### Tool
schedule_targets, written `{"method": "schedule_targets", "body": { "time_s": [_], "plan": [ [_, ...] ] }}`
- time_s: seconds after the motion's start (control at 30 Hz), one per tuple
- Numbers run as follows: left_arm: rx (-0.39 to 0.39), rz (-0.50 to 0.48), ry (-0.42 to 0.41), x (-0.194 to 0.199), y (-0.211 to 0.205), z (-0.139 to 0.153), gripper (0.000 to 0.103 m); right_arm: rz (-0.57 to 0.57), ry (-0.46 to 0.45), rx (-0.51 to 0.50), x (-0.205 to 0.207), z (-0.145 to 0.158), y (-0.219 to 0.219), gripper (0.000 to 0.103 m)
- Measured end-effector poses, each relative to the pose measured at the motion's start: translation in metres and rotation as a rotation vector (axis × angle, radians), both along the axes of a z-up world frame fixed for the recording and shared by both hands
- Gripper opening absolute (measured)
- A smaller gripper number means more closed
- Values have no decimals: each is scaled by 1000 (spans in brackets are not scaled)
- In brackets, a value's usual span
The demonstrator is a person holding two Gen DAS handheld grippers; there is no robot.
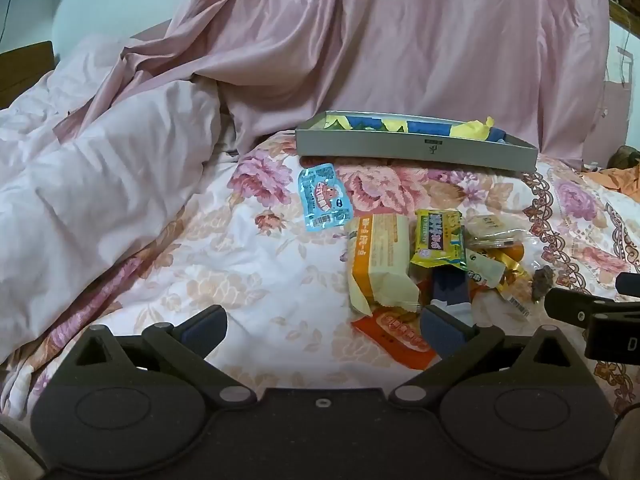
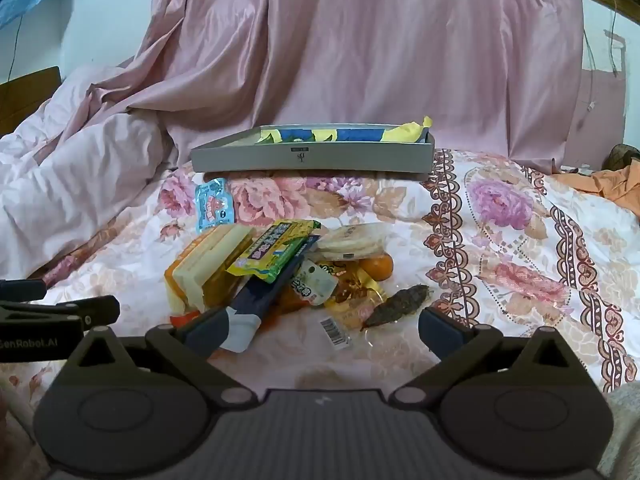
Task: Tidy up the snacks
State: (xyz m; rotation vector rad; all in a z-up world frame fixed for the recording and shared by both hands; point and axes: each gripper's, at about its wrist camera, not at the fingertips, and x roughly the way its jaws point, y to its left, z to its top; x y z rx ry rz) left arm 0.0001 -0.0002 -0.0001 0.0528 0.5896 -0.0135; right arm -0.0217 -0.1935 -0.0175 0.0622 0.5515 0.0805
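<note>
Both black two-finger grippers are hanging with jaws spread wide, nothing between the pads: the left gripper (image 1: 324, 330) at the bottom of its frame, the right gripper (image 2: 322, 330) likewise. A loose pile of crinkly snack packets (image 2: 276, 276), yellow, orange, green and dark blue, is lying on the floral bedsheet (image 2: 500, 240) at mid-frame, just beyond the right gripper's fingertips. A light blue sachet (image 1: 323, 197) is lying apart, upper left of the pile. A shallow grey cardboard box (image 2: 312, 158) is sitting farther up.
</note>
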Motion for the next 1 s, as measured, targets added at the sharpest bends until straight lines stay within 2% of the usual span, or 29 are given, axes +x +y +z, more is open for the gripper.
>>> {"method": "schedule_targets", "body": {
  "time_s": [1.0],
  "plan": [
    [-3, -3, 9, 1, 0, -1, 102, 2, 13, 8, 2, -2, 0, 103]
  ]
}}
